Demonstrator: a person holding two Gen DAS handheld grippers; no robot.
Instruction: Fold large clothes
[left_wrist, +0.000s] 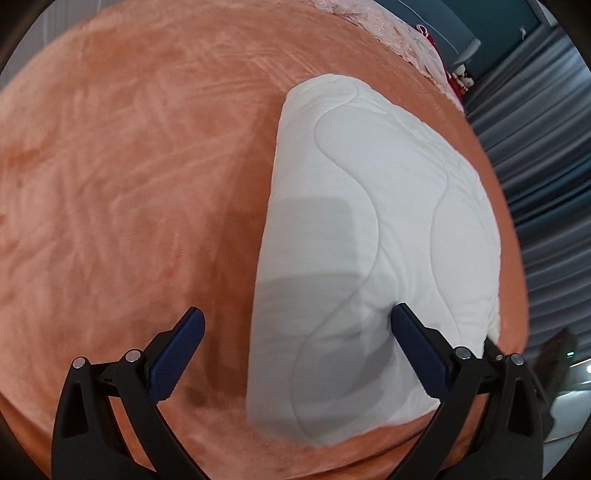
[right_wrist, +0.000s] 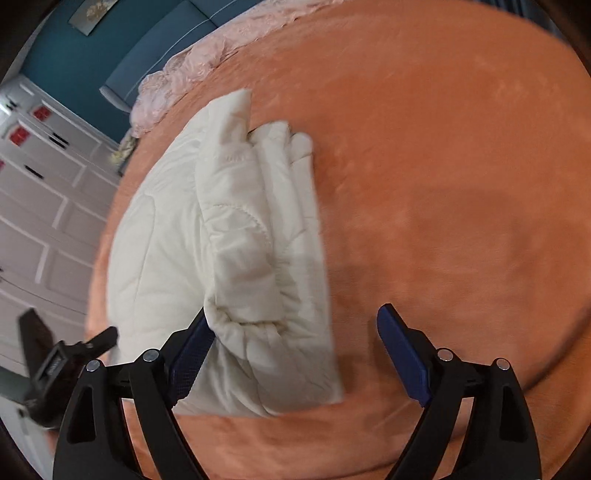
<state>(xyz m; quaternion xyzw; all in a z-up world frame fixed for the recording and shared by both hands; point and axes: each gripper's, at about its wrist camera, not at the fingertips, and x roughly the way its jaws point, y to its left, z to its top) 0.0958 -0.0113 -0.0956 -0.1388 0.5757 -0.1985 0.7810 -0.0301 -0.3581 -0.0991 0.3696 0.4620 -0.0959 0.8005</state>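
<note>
Nearest, the left gripper (left_wrist: 297, 328) and right gripper (right_wrist: 295, 332) are both held wide apart, nothing clamped, over the folded white quilted comforter (left_wrist: 369, 206) lying on the orange plush bed cover (left_wrist: 129, 184). The fold is judged essentially finished; next, loose layered edges may be squared. No readable writing is seen.

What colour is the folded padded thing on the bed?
White, with wavy quilted stitching; the folded quilt shows best in the left wrist view.
</note>
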